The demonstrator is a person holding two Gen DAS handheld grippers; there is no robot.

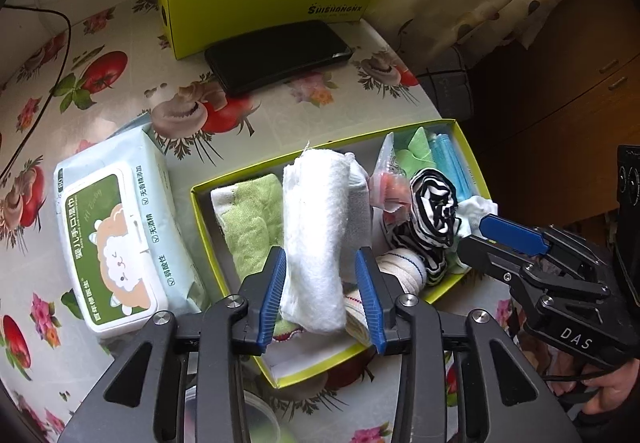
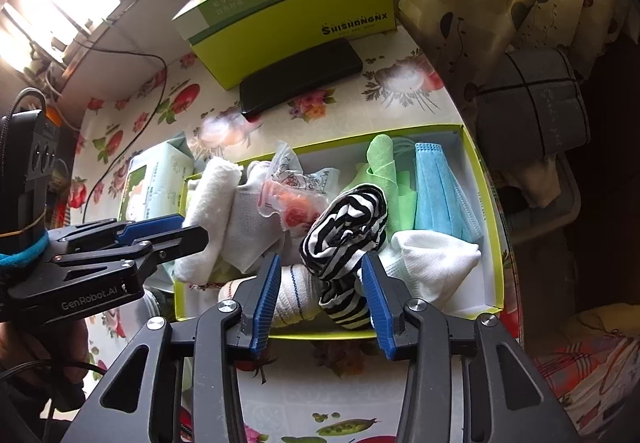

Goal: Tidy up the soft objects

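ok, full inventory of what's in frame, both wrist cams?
open box: 1, yellow-green, table front
white towel roll: 1, white, between left jaws, box left end
green cloth: 1, box left end
striped sock: 1, black-white, box middle
face masks: blue, box right end
white sock: 1, box right
wet wipes pack: 1, pale blue, left of box
phone: 1, black, behind box
left gripper: around towel
right gripper: open, by striped sock

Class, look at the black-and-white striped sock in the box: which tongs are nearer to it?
Right. The right tongs straddle the striped sock; the left tongs are farther left, around the white towel.
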